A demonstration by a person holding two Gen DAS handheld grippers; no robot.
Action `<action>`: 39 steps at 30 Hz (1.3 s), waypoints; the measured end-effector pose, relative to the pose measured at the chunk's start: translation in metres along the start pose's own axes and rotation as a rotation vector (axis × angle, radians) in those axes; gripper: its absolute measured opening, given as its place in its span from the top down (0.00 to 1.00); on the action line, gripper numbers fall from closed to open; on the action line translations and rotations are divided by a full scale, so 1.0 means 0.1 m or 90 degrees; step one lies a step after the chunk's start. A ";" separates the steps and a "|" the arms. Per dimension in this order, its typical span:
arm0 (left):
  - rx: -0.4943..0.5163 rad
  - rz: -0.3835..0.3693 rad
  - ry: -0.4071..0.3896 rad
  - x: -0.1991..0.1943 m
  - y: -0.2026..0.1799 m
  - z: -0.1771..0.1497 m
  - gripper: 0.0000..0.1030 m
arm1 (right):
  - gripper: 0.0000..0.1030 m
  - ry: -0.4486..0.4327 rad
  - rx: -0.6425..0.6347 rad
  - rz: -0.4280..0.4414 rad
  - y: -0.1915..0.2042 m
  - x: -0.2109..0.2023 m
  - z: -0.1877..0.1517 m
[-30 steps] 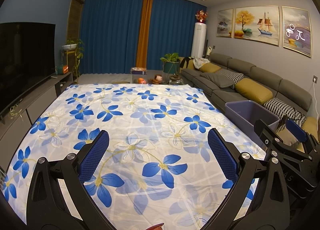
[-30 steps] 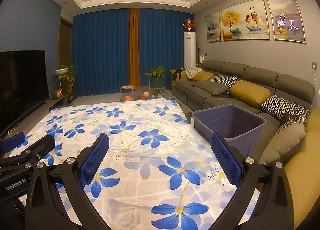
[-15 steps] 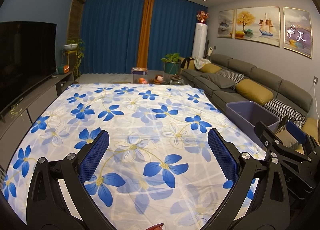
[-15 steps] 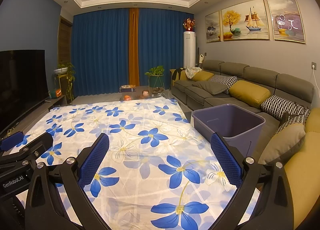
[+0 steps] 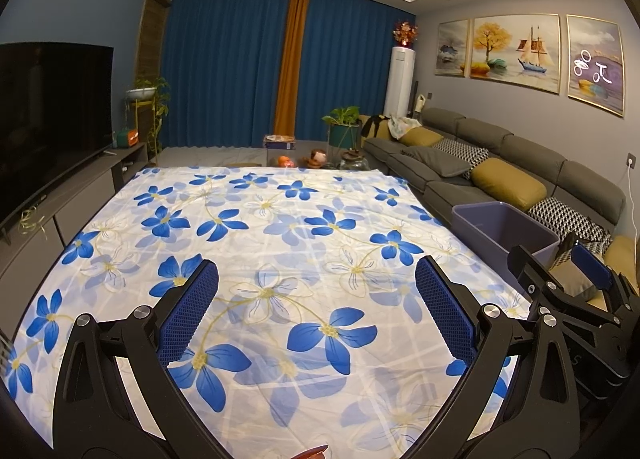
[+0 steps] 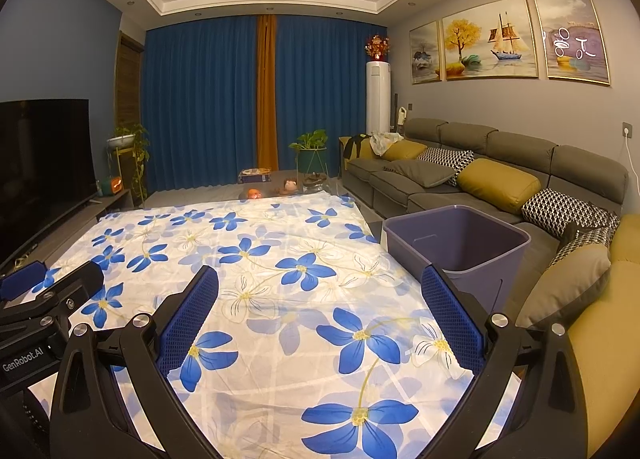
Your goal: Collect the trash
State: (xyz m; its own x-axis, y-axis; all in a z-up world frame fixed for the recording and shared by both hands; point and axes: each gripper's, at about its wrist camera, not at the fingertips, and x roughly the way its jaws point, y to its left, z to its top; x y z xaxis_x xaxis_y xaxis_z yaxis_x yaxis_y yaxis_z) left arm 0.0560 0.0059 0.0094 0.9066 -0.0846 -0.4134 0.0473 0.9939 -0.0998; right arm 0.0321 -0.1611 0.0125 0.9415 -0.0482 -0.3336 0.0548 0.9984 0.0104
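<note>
No trash is seen on the white cloth with blue flowers (image 5: 280,227), both the left gripper (image 5: 316,299) and right gripper (image 6: 320,299) are held spread and empty, and the purple plastic bin (image 6: 456,243) stands beside the grey sofa (image 6: 500,163), so the task is judged near its end, with only a last search called for.

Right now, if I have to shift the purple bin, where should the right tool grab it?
Grip the purple bin by its near rim wall, coming from above with the right tool: the top is open, the rim is thin and upright, and the body is too wide to span.
</note>
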 end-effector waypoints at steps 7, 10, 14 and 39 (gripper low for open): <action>0.001 0.001 0.000 0.00 0.00 0.00 0.06 | 0.05 0.000 0.000 0.001 0.00 -0.02 -0.03; 0.000 0.001 0.001 0.00 0.00 0.00 0.06 | 0.05 0.001 0.000 0.000 0.00 -0.02 -0.03; 0.001 0.001 0.000 0.00 0.00 0.00 0.06 | 0.05 0.001 0.001 0.000 -0.01 -0.02 -0.04; -0.001 -0.001 0.002 -0.01 0.02 -0.01 0.06 | 0.05 0.003 -0.001 0.000 0.01 -0.03 -0.05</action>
State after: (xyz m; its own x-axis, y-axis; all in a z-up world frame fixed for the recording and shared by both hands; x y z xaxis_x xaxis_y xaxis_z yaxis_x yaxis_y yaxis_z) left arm 0.0550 0.0075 0.0087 0.9054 -0.0861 -0.4158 0.0481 0.9937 -0.1011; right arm 0.0279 -0.1600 0.0082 0.9400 -0.0486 -0.3376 0.0547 0.9985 0.0086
